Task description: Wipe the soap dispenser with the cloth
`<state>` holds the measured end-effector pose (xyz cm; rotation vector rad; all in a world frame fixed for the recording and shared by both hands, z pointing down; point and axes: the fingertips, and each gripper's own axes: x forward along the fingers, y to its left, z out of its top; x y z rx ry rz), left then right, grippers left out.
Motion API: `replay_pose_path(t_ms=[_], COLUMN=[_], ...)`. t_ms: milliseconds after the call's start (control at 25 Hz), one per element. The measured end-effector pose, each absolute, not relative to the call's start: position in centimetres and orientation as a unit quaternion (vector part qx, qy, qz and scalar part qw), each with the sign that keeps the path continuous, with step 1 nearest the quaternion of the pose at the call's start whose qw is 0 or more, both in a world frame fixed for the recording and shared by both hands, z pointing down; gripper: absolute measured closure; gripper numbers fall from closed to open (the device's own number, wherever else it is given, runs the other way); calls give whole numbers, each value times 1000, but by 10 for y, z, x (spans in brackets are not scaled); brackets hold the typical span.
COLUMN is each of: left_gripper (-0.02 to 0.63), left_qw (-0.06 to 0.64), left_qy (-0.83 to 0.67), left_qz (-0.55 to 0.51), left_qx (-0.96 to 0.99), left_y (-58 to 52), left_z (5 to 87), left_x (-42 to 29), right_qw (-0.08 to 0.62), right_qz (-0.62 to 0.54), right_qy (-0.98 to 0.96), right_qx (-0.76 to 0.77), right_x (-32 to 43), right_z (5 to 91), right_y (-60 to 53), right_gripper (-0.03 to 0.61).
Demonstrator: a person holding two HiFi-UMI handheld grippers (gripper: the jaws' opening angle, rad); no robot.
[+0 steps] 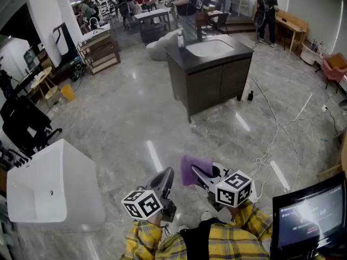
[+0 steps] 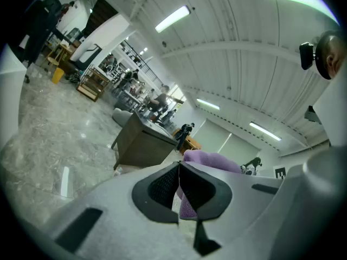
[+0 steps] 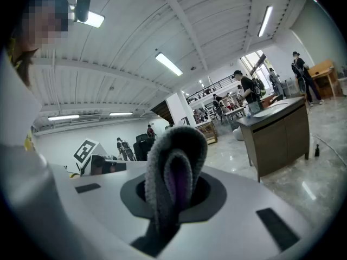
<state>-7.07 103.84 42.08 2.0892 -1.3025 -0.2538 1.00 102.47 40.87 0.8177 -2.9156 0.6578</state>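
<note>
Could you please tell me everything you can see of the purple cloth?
The cloth is soft, fuzzy purple fabric, folded over and clamped between the shut jaws of the right gripper. A rounded loop sticks out past them; in the right gripper view its outer face looks greyish, the inner fold purple. It hangs in the air above the floor, beside the left gripper, touching nothing else visible.

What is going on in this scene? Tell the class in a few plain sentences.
A person in a yellow plaid shirt holds a two-jaw gripper in each hand. The right gripper is clamped on a folded purple cloth. The left gripper is shut and empty. A dark cabinet with a white basin stands well ahead across the grey stone floor, so wiping has not started. No soap dispenser can be made out for sure from here.
</note>
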Motion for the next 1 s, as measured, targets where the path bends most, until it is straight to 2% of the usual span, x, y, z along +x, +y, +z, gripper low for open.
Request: replay_pose_path(t_ms=[1000], left_gripper=[606], left_qw=[316], left_qy=[-519], left_qz=[-85], left_qx=[790], left_y=[960], left_z=[426], left_x=[-21], right_qw=[18], right_qz=[235], right_qy=[-941], right_qx=[244], right_x=[66], right_z=[426], right_y=[953], right_gripper=[537])
